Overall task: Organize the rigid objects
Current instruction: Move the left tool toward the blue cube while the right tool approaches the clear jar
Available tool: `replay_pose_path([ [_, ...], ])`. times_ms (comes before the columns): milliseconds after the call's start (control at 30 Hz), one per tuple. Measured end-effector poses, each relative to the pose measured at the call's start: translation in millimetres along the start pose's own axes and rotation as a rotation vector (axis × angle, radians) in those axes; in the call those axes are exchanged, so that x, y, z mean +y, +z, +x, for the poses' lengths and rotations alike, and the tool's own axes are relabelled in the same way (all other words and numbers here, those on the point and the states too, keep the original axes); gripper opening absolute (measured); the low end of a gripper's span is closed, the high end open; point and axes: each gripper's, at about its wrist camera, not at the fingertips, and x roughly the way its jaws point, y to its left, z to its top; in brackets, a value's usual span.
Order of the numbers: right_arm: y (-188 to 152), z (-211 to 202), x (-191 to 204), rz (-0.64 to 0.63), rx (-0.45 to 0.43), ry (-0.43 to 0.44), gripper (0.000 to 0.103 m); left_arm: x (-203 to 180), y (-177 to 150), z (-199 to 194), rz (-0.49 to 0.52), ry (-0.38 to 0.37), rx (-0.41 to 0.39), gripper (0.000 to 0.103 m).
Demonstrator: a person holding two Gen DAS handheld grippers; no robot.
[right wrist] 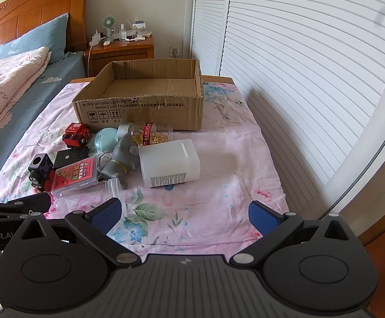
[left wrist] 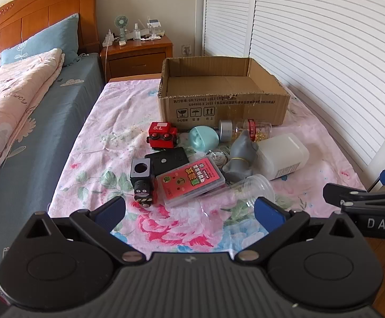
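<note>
- The left gripper (left wrist: pixel 189 209) fills the bottom of the left wrist view, matte black plastic; its blue ribbed fingers (left wrist: pixel 111 209) are spread wide with nothing between them.
- The right gripper (right wrist: pixel 184 213) sits the same way at the bottom of the right wrist view, its fingers (right wrist: pixel 262 217) fully apart and holding nothing.
- A corrugated cardboard box (left wrist: pixel 219 106), open-topped and shallow, stands at upper centre on the pink floral cloth (left wrist: pixel 107 143) covering the bench.
- Just in front of the box lies a jumble of rigid things, centre of frame: a glossy red toy train (left wrist: pixel 162 135), a boxy black toy train (left wrist: pixel 142 179), a flat black device (left wrist: pixel 169 160), and a pink card case (left wrist: pixel 189 180) in clear plastic.
- Beside them: a smooth teal egg-shaped case (left wrist: pixel 203 138), a grey rubbery animal figure (left wrist: pixel 241 156), a translucent white square jar (right wrist: pixel 170 162) on its side, a clear capsule bottle (left wrist: pixel 245 129), and a clear cup (left wrist: pixel 240 193).
- A wooden bed (left wrist: pixel 33 18) occupies the upper left.
</note>
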Motion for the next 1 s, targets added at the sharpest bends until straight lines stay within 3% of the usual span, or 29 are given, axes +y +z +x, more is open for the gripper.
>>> replay_pose_path([
  [767,2.6,-1.5,0.4,0.000,-0.008,0.004,0.103,2.9,2.9,-0.5,0.030,-0.013,-0.013,0.102],
  [1000,5.8,2.7,2.1,-0.016,-0.017,0.024,0.103,7.6,4.2,3.8,0.061,-0.056,-0.003,0.102],
])
